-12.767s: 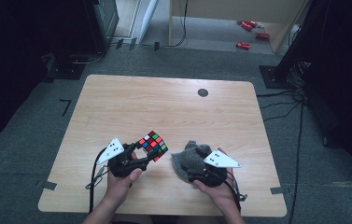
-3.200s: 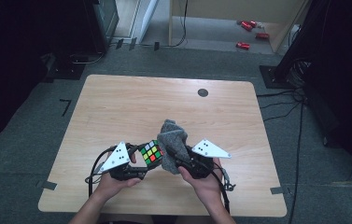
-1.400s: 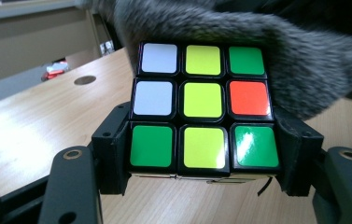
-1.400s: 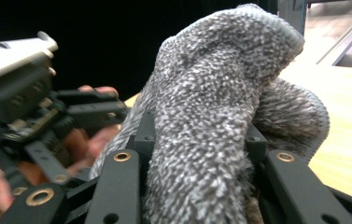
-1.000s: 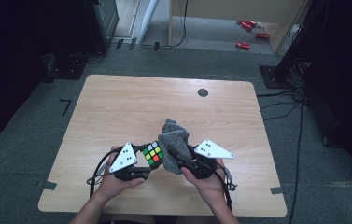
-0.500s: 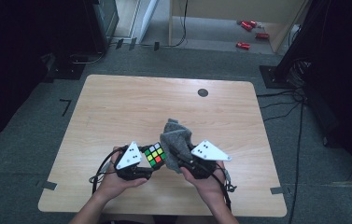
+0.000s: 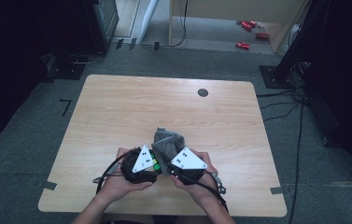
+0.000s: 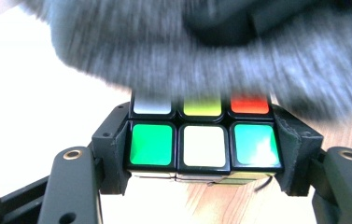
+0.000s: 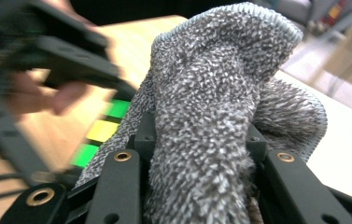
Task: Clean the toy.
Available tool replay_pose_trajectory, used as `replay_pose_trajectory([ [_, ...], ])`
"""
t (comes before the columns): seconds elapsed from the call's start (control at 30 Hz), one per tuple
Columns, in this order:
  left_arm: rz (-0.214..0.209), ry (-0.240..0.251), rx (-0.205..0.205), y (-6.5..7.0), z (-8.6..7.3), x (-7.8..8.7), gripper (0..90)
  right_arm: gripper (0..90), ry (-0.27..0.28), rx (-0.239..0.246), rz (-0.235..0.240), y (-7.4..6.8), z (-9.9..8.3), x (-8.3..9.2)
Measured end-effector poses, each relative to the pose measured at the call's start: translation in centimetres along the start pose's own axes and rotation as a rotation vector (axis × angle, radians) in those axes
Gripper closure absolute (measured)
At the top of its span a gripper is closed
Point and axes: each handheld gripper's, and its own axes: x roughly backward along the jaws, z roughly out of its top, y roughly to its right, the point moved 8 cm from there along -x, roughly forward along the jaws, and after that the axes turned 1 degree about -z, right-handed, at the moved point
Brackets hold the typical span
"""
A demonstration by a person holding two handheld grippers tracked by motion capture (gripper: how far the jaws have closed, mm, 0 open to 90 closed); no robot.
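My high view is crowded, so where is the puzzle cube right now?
The puzzle cube sits clamped in the left hand-held gripper near the table's front edge, with the grey cloth, held by the right hand-held gripper, against its upper face.

The Rubik's cube (image 8: 202,140) is showing green, white, yellow and orange stickers in a black grid; the terry cloth (image 9: 211,116) is looking speckled grey.

Wooden table (image 7: 117,107) with a dark round grommet (image 7: 203,92).
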Motion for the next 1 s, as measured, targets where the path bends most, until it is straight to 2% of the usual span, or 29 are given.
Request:
replay_pose_trajectory([
  [0.07,-0.001,0.002,0.005,0.0,-0.1,0.0,34.7,63.0,-0.025,-0.020,-0.041,1.2,-0.4,0.1],
  [0.13,-0.003,0.011,0.006,-0.1,0.0,-0.1,34.7,63.0,-0.029,-0.027,-0.055,1.5,-0.4,0.2],
  [0.17,-0.001,0.011,0.004,-0.1,0.0,-0.1,34.7,63.0,-0.029,-0.050,-0.050,1.5,-0.4,0.4],
  [0.2,0.002,0.011,0.002,-0.1,0.0,-0.1,34.6,62.9,0.010,-0.056,-0.001,0.8,0.2,0.7],
  [0.23,-0.001,0.011,-0.003,-0.1,0.0,-0.1,34.6,62.8,0.028,-0.038,0.026,0.1,0.5,0.7],
  [0.27,-0.001,0.011,-0.003,-0.1,0.0,-0.1,34.7,62.8,0.028,-0.038,0.026,0.1,0.5,0.7],
  [0.37,-0.018,0.048,-0.013,0.2,0.3,0.2,34.7,62.5,0.025,0.014,0.100,-2.1,0.8,0.4],
  [0.4,-0.018,0.059,-0.011,0.2,0.5,0.3,34.7,62.1,0.018,0.030,0.097,-2.3,0.6,0.2],
  [0.43,-0.010,0.060,-0.014,0.1,0.4,0.4,34.7,61.8,0.022,0.024,0.092,-2.1,0.5,0.1],
  [0.47,-0.008,0.065,-0.002,-0.2,0.3,0.5,34.7,61.9,0.034,-0.020,0.086,-1.2,0.5,0.2],
  [0.5,-0.008,0.065,-0.002,-0.2,0.3,0.5,34.7,61.9,0.034,-0.020,0.086,-1.2,0.5,0.2],
  [0.57,-0.013,0.076,0.017,-0.6,0.1,0.5,34.7,62.1,0.032,-0.061,0.041,0.3,0.3,0.4],
  [0.6,-0.027,0.115,0.033,-0.8,0.2,0.7,34.7,62.3,0.017,-0.102,-0.015,2.0,0.1,0.7],
  [0.67,-0.041,0.165,0.036,-0.9,0.5,1.1,34.6,62.1,0.029,-0.140,-0.027,3.0,0.0,0.9],
  [0.7,-0.041,0.165,0.036,-0.9,0.5,1.1,34.6,62.1,0.029,-0.140,-0.027,3.0,0.0,0.9],
  [0.77,-0.057,0.221,0.032,-0.8,0.8,1.4,34.6,61.8,0.083,-0.208,0.008,3.5,0.5,1.4],
  [0.8,-0.061,0.240,0.031,-0.8,0.9,1.5,34.6,61.8,0.130,-0.251,0.054,3.2,1.0,1.6],
  [0.9,-0.066,0.325,0.036,-0.9,1.3,2.3,34.6,61.7,0.134,-0.242,0.077,2.5,1.1,1.5],
  [0.97,-0.060,0.364,0.041,-1.1,1.5,2.8,34.6,62.1,0.129,-0.258,0.067,2.6,0.5,1.0],
  [1.0,-0.067,0.410,0.065,-1.5,1.7,3.5,34.6,62.2,0.112,-0.261,0.057,2.8,0.1,0.7],
])
